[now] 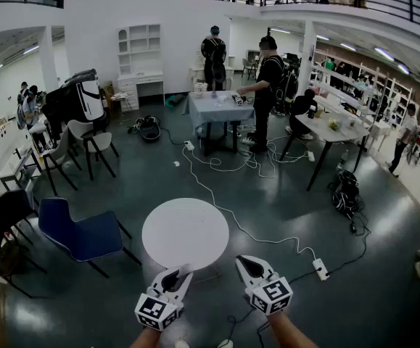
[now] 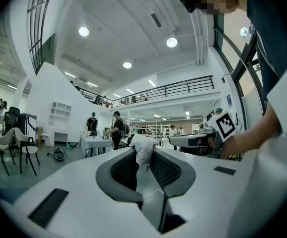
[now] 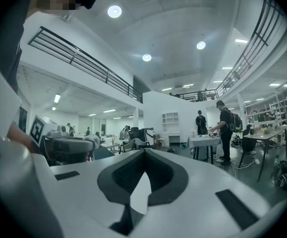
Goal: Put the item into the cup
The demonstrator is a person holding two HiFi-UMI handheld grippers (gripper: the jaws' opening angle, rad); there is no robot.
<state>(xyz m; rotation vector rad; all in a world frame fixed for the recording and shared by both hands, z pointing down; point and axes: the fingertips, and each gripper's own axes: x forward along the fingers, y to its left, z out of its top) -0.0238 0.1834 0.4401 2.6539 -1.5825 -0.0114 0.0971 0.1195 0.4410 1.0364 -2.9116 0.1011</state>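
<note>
White and crumpled, the wad (image 2: 143,151) sits pinched at the very tips of our left gripper (image 2: 144,144). Its jaws are closed most of the way onto the soft lump, which bulges above the dark pads (image 2: 126,170); we cannot tell whether it is tissue or cloth. We hold the right gripper (image 3: 144,151) alongside with its jaws brought together and nothing between them. In the head view both grippers point level over the dark floor (image 1: 289,209), just short of the near edge of a round white table (image 1: 186,232), so the wad is at the table's near left side, off its top. A blue chair (image 1: 79,234) stands left of the table, and a white cable (image 1: 217,201) runs past its right side to a power strip (image 1: 320,269). Only the left gripper view shows the wad clearly. From above it is hard to tell from the pale jaw tips. Each gripper view also catches the other gripper off to one side.
</note>
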